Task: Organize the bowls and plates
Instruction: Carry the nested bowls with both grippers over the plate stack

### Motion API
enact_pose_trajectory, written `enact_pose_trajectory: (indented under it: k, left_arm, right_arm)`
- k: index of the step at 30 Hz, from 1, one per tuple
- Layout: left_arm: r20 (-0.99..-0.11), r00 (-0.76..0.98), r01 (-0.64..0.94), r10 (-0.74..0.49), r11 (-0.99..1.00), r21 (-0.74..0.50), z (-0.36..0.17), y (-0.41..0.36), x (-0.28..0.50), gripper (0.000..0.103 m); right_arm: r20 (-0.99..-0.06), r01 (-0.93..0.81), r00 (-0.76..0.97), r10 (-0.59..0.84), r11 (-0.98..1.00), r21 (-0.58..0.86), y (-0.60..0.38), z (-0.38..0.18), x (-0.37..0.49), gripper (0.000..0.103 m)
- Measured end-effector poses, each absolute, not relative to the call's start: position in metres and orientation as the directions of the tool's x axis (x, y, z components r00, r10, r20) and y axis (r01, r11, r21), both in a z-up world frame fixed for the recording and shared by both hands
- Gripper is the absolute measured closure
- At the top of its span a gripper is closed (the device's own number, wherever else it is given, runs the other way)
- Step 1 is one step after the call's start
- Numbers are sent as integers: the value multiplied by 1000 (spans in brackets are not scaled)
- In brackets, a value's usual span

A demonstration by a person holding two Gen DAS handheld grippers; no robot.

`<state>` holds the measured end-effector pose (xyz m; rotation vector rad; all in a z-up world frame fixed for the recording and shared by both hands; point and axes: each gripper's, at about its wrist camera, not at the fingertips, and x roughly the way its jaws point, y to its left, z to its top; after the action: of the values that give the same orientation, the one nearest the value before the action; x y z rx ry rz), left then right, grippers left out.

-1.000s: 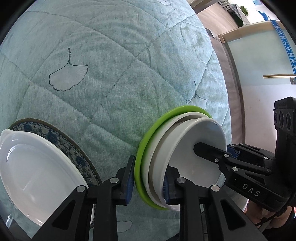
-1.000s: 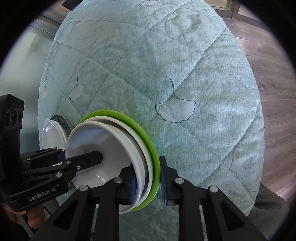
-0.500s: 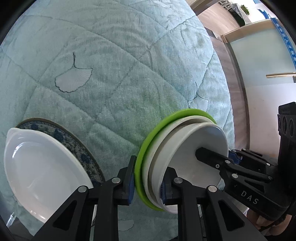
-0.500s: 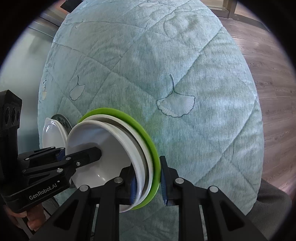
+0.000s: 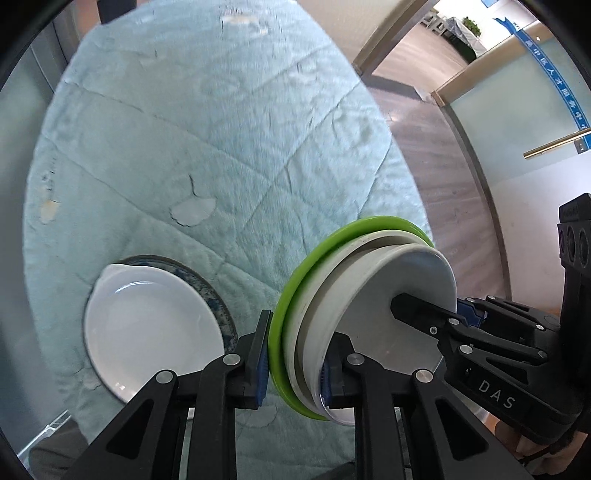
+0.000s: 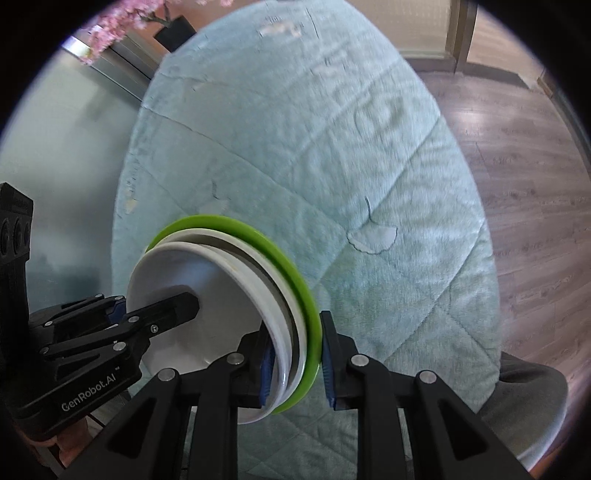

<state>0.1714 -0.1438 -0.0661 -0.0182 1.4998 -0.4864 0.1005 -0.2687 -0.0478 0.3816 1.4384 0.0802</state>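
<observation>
A stack of dishes, a green plate point(image 5: 354, 229) with a white plate and a white bowl point(image 5: 406, 280) nested in it, hangs tilted on edge above the table. My left gripper point(image 5: 295, 356) is shut on its near rim. My right gripper point(image 6: 295, 354) is shut on the opposite rim, with the green plate point(image 6: 236, 225) and the white bowl point(image 6: 207, 295) between its pads. Each view shows the other gripper's upper finger point(image 5: 421, 312) point(image 6: 173, 306) reaching into the bowl. A white plate point(image 5: 147, 325) lies on a blue patterned plate point(image 5: 218, 306) on the table at the left.
The round table carries a quilted teal cloth point(image 5: 221, 147) with leaf prints. Wooden floor point(image 5: 436, 155) lies to its right, beside a glass partition point(image 5: 524, 122). A grey chair seat point(image 6: 528, 398) stands by the table's near right edge. Pink blossoms point(image 6: 122, 22) show at the far left.
Both grippers have risen together with the stack still clamped between them, and the table now looks farther below. The white plate on the blue plate stays where it was.
</observation>
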Motion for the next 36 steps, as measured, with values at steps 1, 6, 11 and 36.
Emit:
enact_pose_trajectory:
  k: [1,6,11,36]
  left_arm:
    - [-946,1,299,-323,903,-308,-59,-142,170,85]
    - [-932,37,296,-360,895,-334,-28,-128,162,85]
    - [-925,73,276,-373,899,-340,-8,-107,153,86]
    - [-940,70,51,-335,942,-332,-55,61,143,86]
  right_arm:
    - [-948,169,149,280,938,303,-268,-43,100,83]
    - [-950,126,202,240,955,268,-257,-7,94,83]
    - [-945,100,217,246,957,272,-247,11,94,83]
    - [-953,-40,82,291,957,289,-101,-30,116,82]
